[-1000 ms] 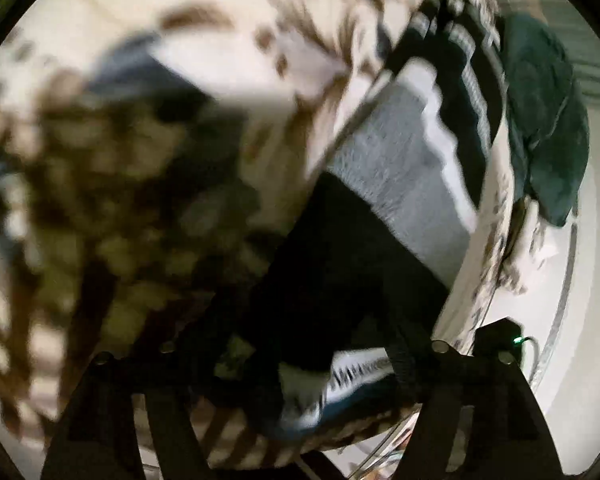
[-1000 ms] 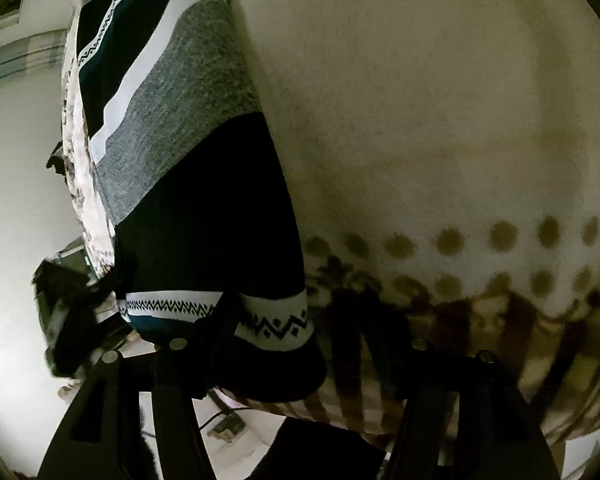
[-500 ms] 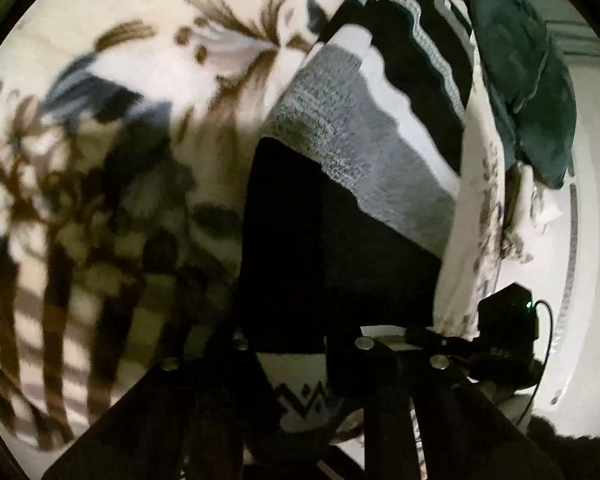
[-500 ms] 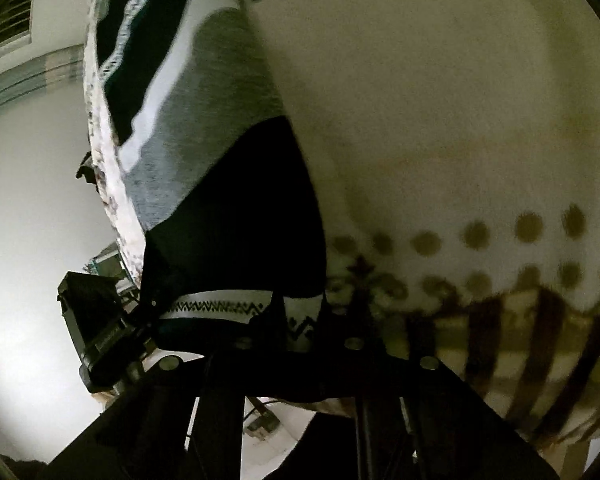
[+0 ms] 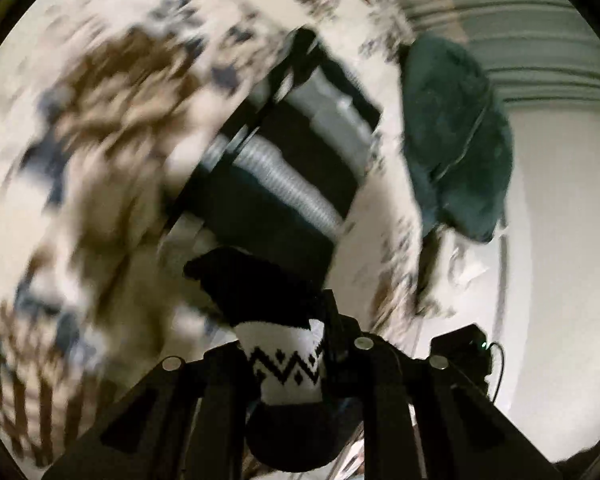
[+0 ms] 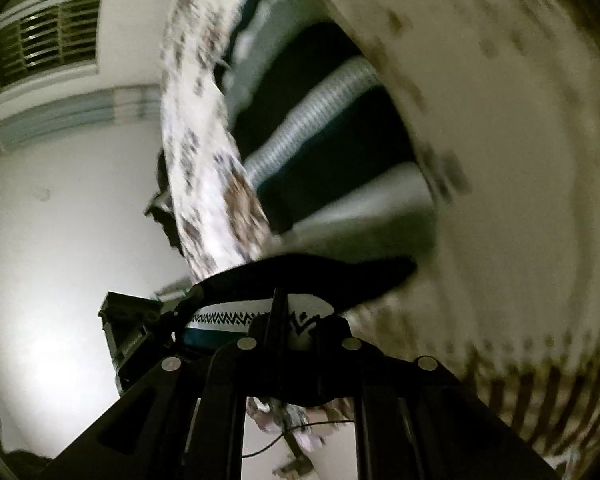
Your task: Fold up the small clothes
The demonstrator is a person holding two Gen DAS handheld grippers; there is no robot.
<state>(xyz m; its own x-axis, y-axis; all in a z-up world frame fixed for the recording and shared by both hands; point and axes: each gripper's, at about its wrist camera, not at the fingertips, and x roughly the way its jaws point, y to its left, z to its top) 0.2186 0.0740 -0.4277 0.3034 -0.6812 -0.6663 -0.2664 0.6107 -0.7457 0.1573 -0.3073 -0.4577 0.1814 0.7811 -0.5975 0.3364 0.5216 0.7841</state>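
Between the fingers of the left gripper (image 5: 286, 360), at the bottom of the left wrist view, sits the hem of a black, grey and white striped knitted sweater (image 5: 300, 168): a white band with a black zigzag pattern, pinched tight by the closed jaws and hanging in a dark fold below them. From that clamped hem the sweater rises away from the camera, its black panel bunched just above the fingers and its grey ribbed and black stripes running on toward the upper middle of the view. Under it lies a cream bedspread with brown and blue floral print (image 5: 100, 152), heavily blurred. A dark green crumpled cloth (image 5: 456, 140) lies at the bedspread's far edge, apart from the sweater, against a pale wall.

Seen from the right wrist, the right gripper (image 6: 296, 330) is likewise closed on the sweater (image 6: 320, 112), gripping the same white zigzag hem, with a black fold of knit standing just above the fingers. The striped body stretches up the middle of this view, between a printed edge of the bedspread (image 6: 520, 180) on the left and its plain cream expanse on the right. The left gripper (image 6: 140, 336) shows as a dark block at the hem's other end. A slatted wall vent (image 6: 44, 44) sits high in the upper left corner.
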